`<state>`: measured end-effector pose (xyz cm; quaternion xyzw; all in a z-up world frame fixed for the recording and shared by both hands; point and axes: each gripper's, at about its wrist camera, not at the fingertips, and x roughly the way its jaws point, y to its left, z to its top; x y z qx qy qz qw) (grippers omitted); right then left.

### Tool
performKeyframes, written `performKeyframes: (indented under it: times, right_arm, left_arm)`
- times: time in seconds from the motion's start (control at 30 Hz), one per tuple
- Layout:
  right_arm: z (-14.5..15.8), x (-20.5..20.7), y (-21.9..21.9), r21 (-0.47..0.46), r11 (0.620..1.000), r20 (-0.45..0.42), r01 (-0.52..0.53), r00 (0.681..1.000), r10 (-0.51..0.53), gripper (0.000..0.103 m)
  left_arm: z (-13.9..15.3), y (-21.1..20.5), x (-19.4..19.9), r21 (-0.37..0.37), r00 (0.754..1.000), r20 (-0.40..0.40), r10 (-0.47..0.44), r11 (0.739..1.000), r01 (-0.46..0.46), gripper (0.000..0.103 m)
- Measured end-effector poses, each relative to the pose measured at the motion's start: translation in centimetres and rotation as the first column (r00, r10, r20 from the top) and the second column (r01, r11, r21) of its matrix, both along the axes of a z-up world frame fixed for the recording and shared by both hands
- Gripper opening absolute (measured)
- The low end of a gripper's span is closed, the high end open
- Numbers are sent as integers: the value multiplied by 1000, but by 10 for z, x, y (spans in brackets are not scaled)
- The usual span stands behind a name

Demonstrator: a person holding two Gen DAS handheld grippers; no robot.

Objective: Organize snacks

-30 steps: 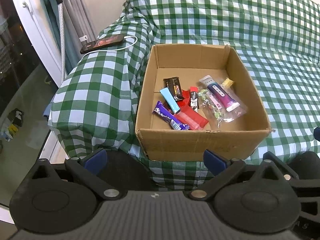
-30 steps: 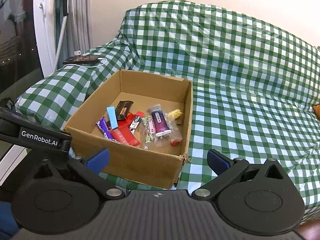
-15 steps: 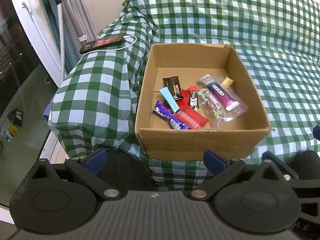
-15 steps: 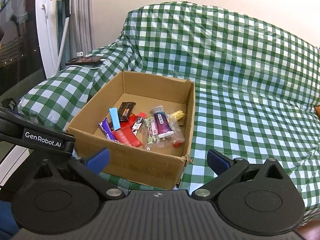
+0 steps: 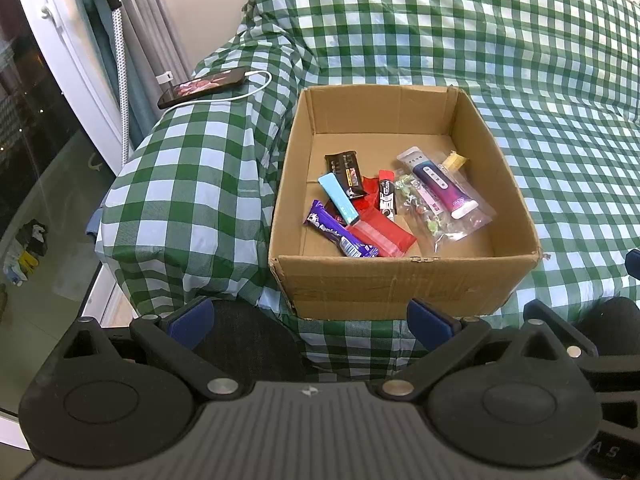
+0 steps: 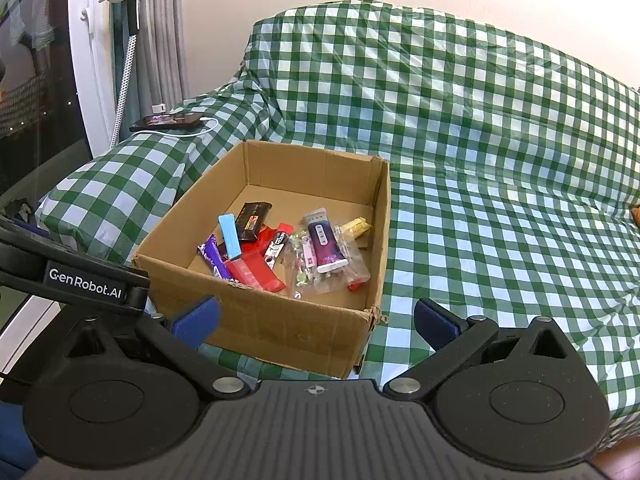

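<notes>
Left wrist view puts us just short of the box, which sits on the checked cover with the snacks heaped on its floor: purple bar and red pack nearest the front wall, blue stick and black bar behind them, clear pouch toward the right wall. Our left gripper has its fingers spread wide and empty, in front of the box; our right gripper is likewise spread and holds nothing, at the box's front right corner. We judge the main risk to be the overlap: the blue stick lies across other wrappers, so closing on one could drag a neighbour along, and the slick pouch may slip. The box rests near the cover's front edge and could be nudged by a low approach. The phone, left of the box, should stay untouched. Against the earlier frames the snacks lie as before; the right view has crept slightly closer and higher over the box, the left barely changed.
</notes>
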<state>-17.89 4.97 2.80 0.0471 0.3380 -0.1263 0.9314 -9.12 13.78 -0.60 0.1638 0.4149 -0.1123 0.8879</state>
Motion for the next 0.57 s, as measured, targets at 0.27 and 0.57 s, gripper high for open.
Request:
performKeyframes:
  times: [0.27,0.57]
  right_arm:
    - [0,0,-2,1,1000,0,-1,1000,1,103]
    - [0,-3,-5,5,1000,0,-4,1000,4,103]
  left_arm:
    - [-2,1,2,4,1000,-2,-4,1000,4,103]
    - [-5,6,8,-6,1000,-15,-9,1000,9,103]
